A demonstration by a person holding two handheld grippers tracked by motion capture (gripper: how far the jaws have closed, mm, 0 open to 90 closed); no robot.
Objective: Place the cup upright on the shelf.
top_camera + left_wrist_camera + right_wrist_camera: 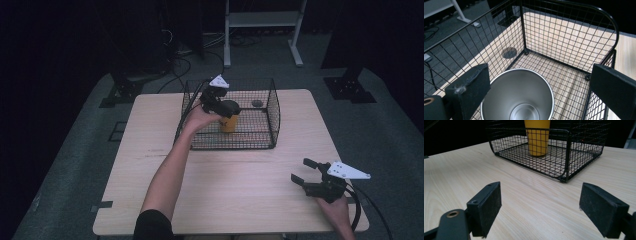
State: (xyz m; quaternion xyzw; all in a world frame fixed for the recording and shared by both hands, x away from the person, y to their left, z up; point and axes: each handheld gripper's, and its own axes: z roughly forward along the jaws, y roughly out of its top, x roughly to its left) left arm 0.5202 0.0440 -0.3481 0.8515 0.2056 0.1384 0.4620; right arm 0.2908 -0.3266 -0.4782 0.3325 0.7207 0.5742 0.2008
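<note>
- Basket (272, 107) at the table's (240, 190) far edge, near the middle.
- Yellow cup (229, 122) upright inside the basket.
- White frame (262, 20) on the floor beyond.

One table (235, 185), pale wood, under my hands.

One wire basket (272, 117), black mesh, at the table's 12 o'clock.

One cup (229, 122), yellow outside and bare metal inside, standing upright in the basket, toward its 9 o'clock side.

One dark round disc (257, 103) on the tabletop, seen through the mesh at the basket's 1 o'clock corner.

Two grippers of mine: my left gripper (227, 107) over the cup, my right gripper (304, 171) at the table's 4 o'clock. Two jaws on each, four in all, each pair standing apart.

One white frame (262, 20) on the floor, beyond the table at 12 o'clock.
</note>
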